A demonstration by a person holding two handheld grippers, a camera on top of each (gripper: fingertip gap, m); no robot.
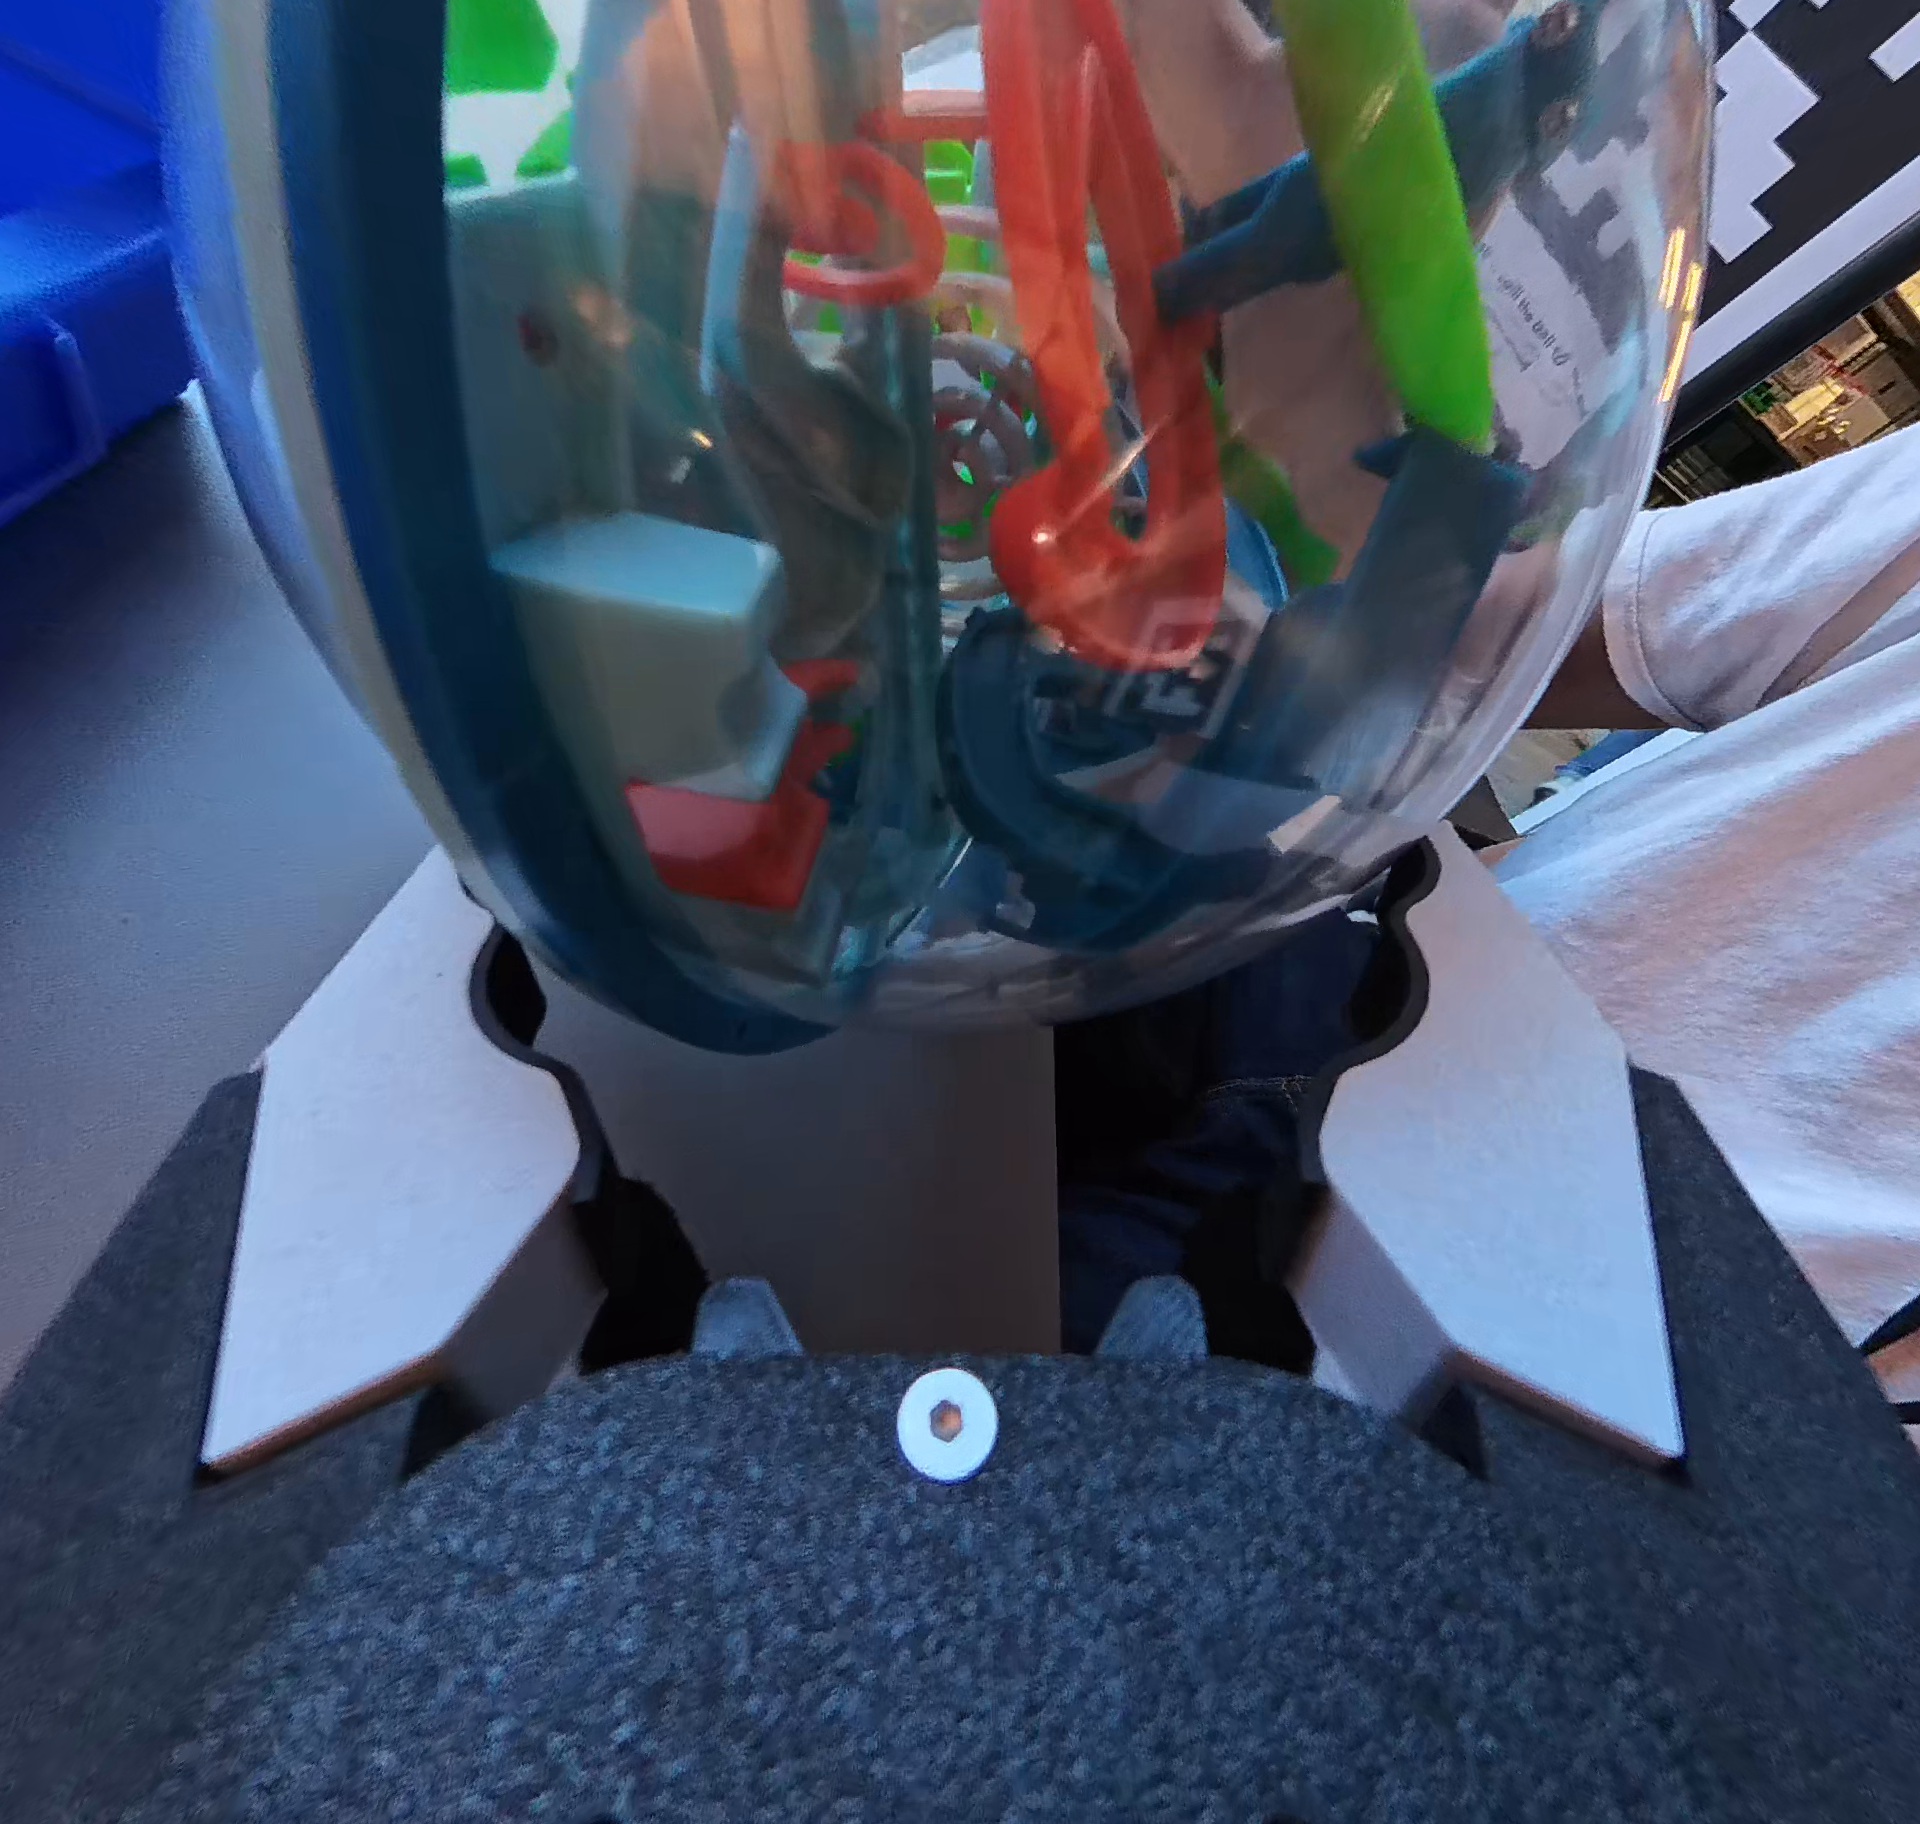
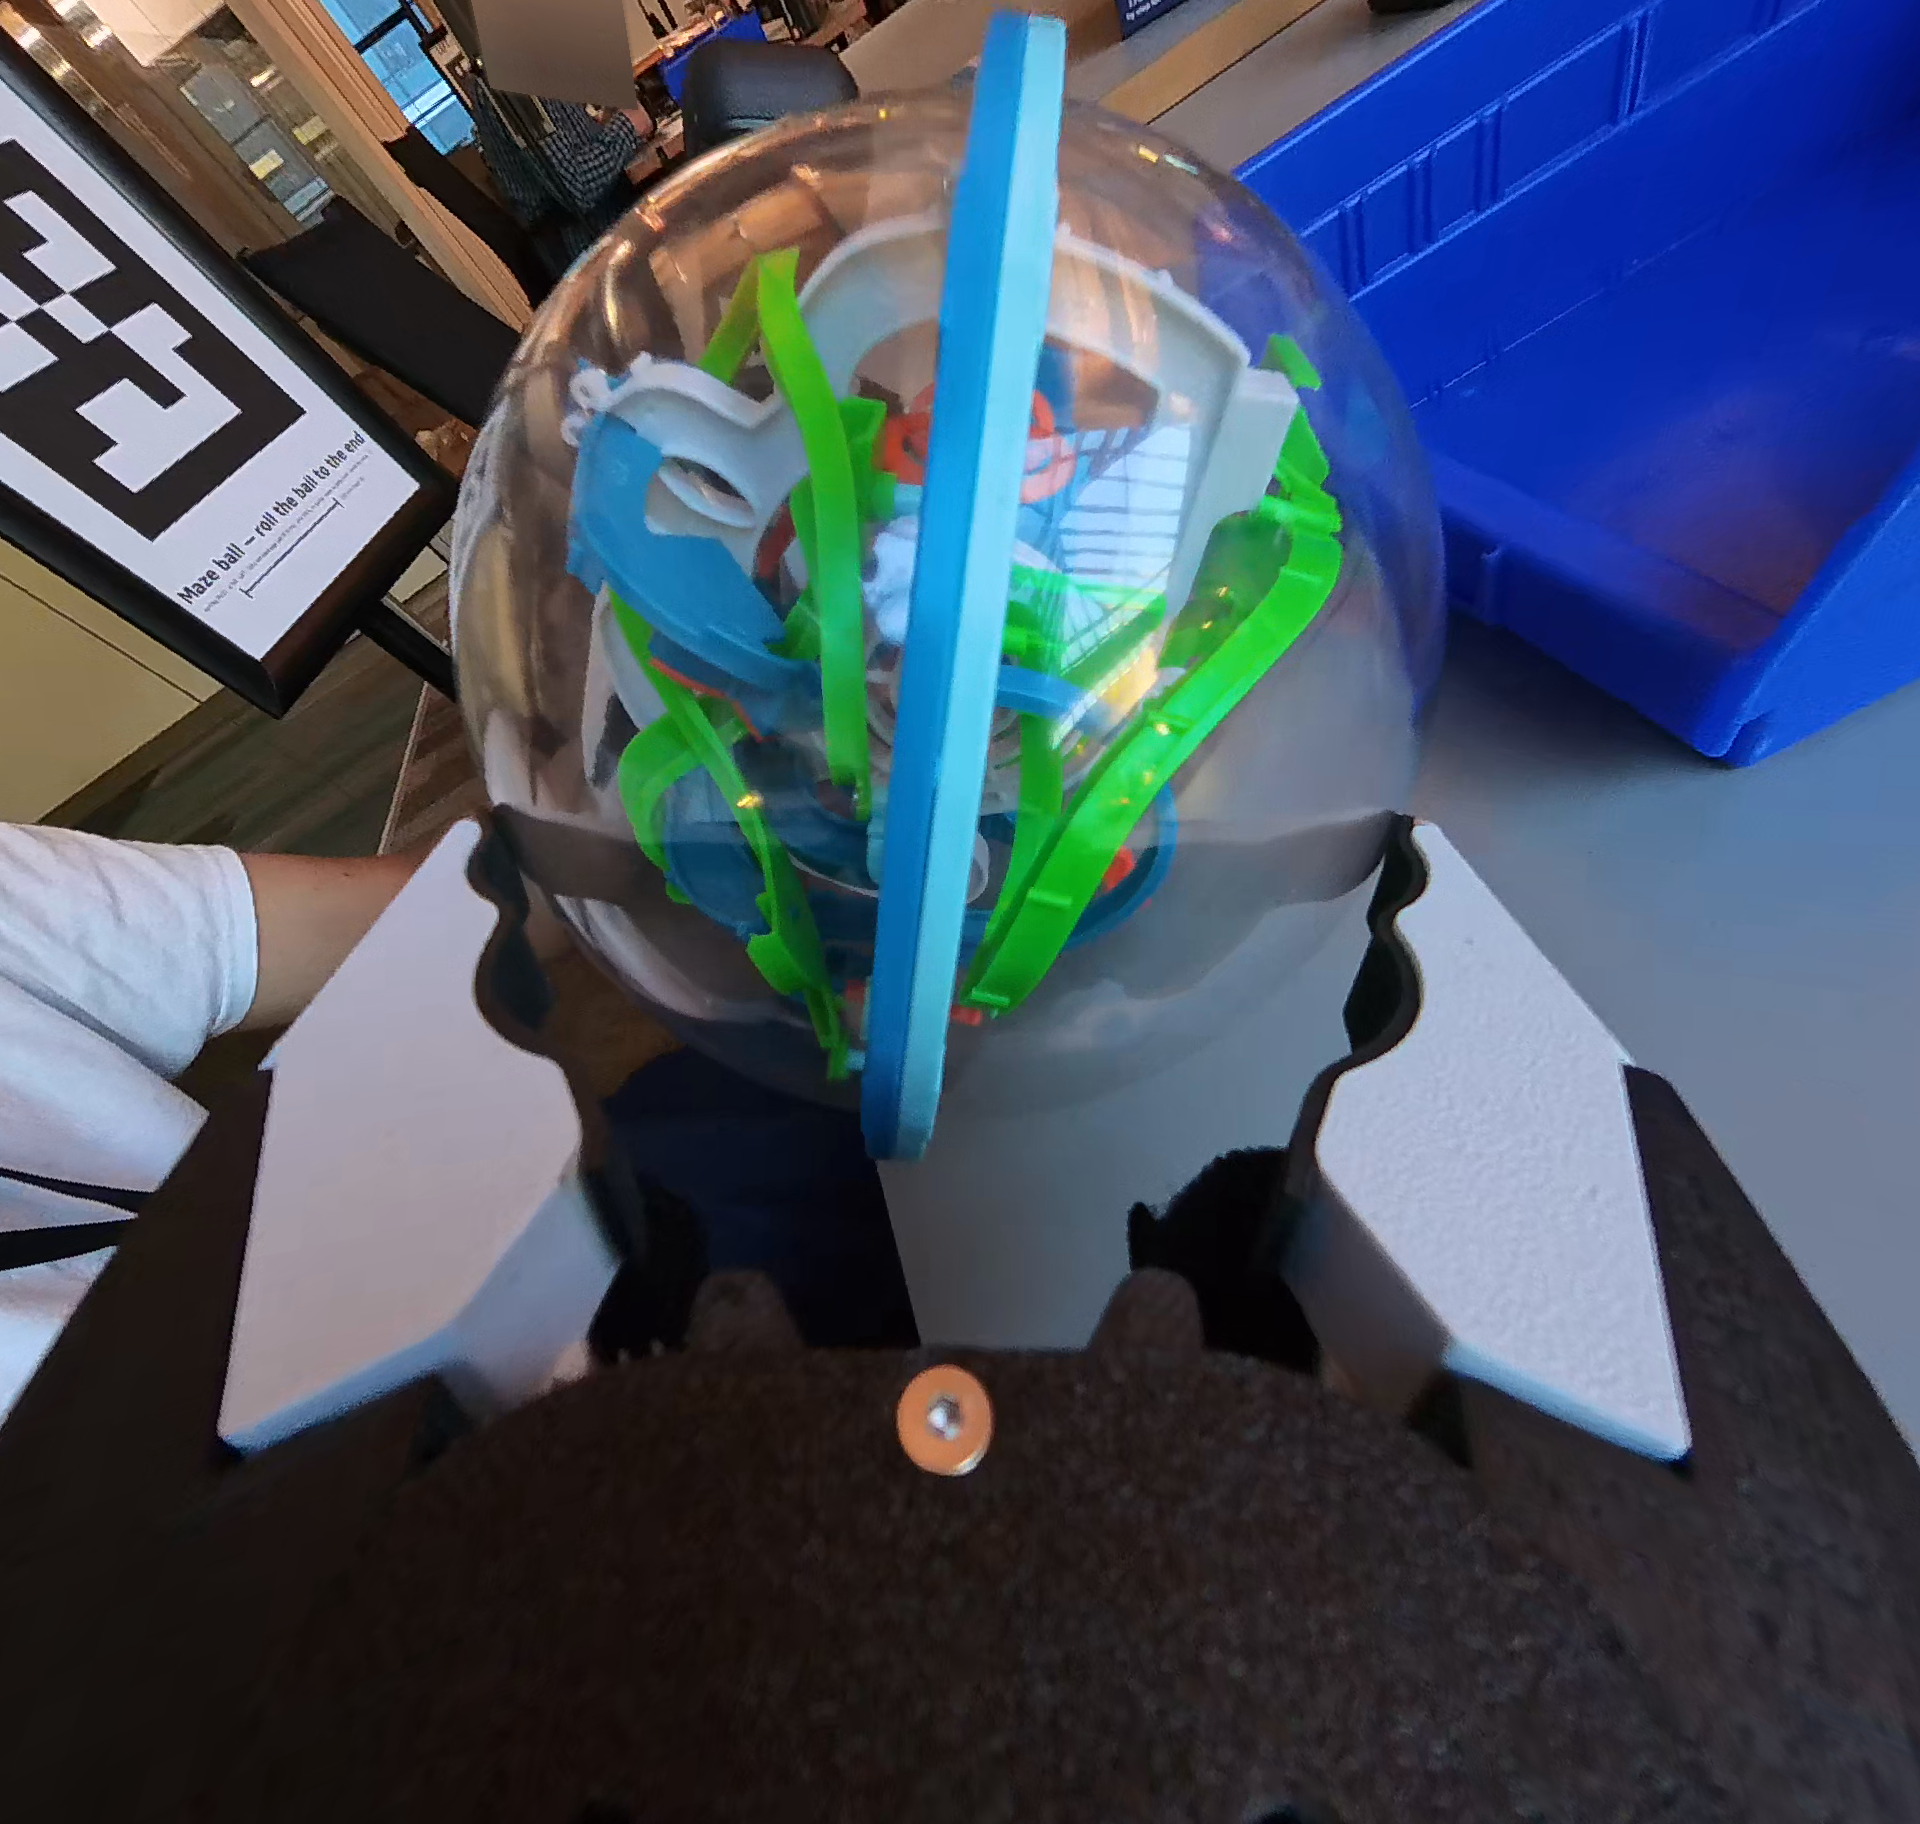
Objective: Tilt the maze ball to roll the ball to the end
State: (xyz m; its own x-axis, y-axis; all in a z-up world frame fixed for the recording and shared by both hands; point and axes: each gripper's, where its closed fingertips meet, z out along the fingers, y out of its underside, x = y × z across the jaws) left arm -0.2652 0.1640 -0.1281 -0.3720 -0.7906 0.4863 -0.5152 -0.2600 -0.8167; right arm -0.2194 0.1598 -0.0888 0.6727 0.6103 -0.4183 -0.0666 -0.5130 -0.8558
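**Inspector:** Since the order is left to right, begin with the left hand-held gripper. State?

**Assistant:** Spread wide. Its pale fingers flank the lower curve of the maze ball, and the sphere seems to rest against their dark inner edges. Whether that amounts to a firm grip or a mere cradle, I cannot tell. The ball fills that view, held clear of the grey desk, with a blue bin off to the left.

**Inspector:** And the right hand-held gripper?

**Assistant:** Likewise wide apart, fingers either side of the ball's underside, seemingly touching the shell. The blue rim runs almost upright between them, pointing at the camera.

**Inspector:** Handling?

**Assistant:** My judgement: a hollow clear plastic shell, light and rigid, with smooth, glossy walls that would slip against flat pads. The thin green tracks and orange tracks inside look delicate, so a knock or drop is a risk.

**Inspector:** Where to hold?

**Assistant:** Low on opposite sides of the sphere, as now, or across the rim, the one raised edge offering purchase. Squeeze gently; tilt slowly.

**Inspector:** The small ball inside?

**Assistant:** Not discernible in either view.
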